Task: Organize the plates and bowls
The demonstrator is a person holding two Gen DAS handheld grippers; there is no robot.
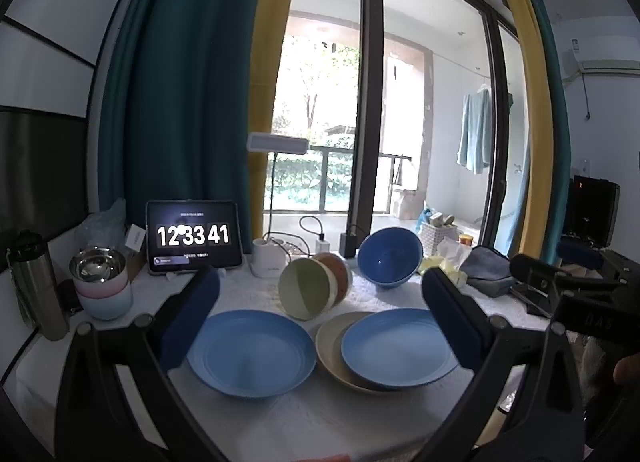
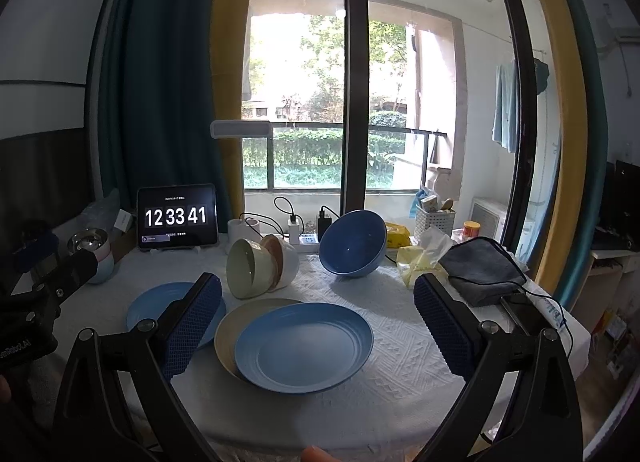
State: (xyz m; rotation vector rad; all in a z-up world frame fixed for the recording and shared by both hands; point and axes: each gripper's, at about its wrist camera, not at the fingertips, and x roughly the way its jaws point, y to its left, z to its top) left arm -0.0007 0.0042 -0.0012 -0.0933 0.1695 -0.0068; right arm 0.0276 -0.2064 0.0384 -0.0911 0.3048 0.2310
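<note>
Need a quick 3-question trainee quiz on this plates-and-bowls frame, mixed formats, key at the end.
1. True or false: the right blue plate rests on top of the beige plate.
2. How many bowls lie nested on their sides behind the plates, with the green bowl in front? A) one B) three C) five
3. Fill in: both the left gripper and the right gripper are ____, holding nothing.

Key: 1 true. 2 B: green, then the orange bowl, then the white bowl; the big blue bowl sits apart, tilted. 3 open.
</note>
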